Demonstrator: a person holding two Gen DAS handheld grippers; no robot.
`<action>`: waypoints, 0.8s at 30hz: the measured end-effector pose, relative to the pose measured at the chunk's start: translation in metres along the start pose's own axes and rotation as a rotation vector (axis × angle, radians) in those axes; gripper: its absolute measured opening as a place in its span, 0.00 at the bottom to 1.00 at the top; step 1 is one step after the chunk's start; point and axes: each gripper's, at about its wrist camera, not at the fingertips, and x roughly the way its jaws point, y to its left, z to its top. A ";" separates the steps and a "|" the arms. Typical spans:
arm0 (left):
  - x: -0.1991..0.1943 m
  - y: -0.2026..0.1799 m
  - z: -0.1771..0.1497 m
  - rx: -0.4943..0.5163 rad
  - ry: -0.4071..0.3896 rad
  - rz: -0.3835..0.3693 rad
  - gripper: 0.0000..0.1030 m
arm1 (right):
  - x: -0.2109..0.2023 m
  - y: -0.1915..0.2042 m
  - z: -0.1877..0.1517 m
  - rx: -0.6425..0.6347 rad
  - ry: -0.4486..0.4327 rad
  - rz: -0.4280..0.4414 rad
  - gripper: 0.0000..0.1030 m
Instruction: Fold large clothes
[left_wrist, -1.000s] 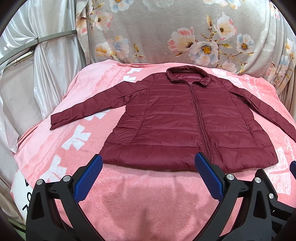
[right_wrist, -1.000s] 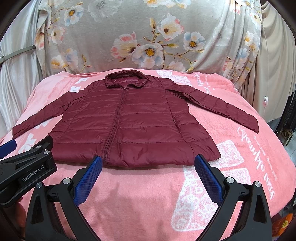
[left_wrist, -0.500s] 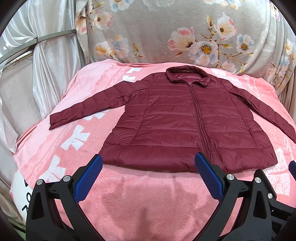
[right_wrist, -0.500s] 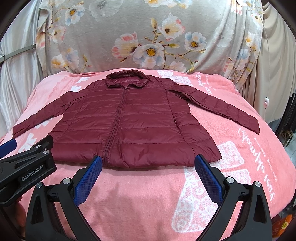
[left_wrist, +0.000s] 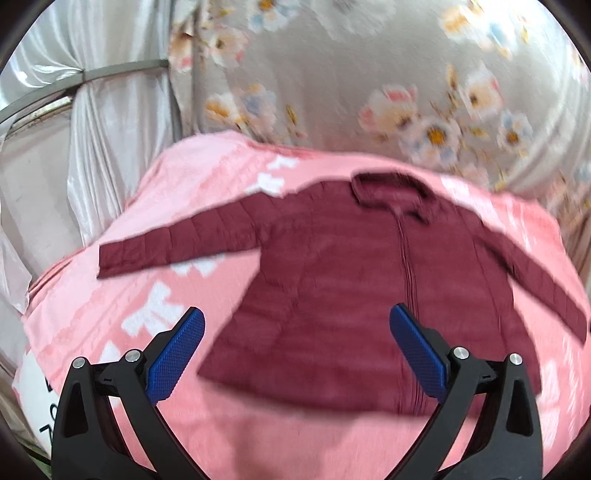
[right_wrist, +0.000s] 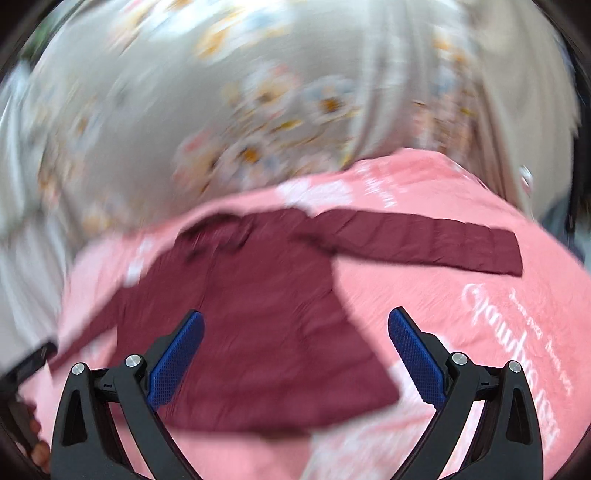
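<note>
A grey floral curtain (left_wrist: 369, 74) hangs across the far side of the scene, with pale satin drapes (left_wrist: 110, 122) gathered at the far left. In front of them a pink blanket (left_wrist: 258, 439) with white print covers the whole work surface. On it lies the dark red padded jacket (left_wrist: 332, 302), spread flat and front up — collar (left_wrist: 391, 188) at the far end, hem at the near end, a zip running down the middle. Its left sleeve (left_wrist: 177, 243) stretches out to the left over the blanket; the other sleeve (right_wrist: 424, 240) reaches out to the right, lying straight with its cuff well clear of the body. Both views are blurred, the right wrist view heavily. The left gripper (left_wrist: 295, 343) hangs above the jacket's near hem, its blue-padded fingers (left_wrist: 173, 358) spread wide with nothing between them. The right gripper (right_wrist: 295, 343) hovers over the jacket's near right side, likewise splayed wide and empty — its right finger sits over bare blanket beside the hem corner.
</note>
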 end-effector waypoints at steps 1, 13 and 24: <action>0.001 0.002 0.010 -0.016 -0.030 0.017 0.95 | 0.008 -0.025 0.009 0.069 -0.012 -0.006 0.95; 0.083 -0.021 0.074 -0.052 -0.046 0.110 0.95 | 0.115 -0.232 0.013 0.525 0.067 -0.291 0.95; 0.153 -0.031 0.031 -0.016 0.121 0.160 0.95 | 0.161 -0.267 0.039 0.566 0.018 -0.374 0.13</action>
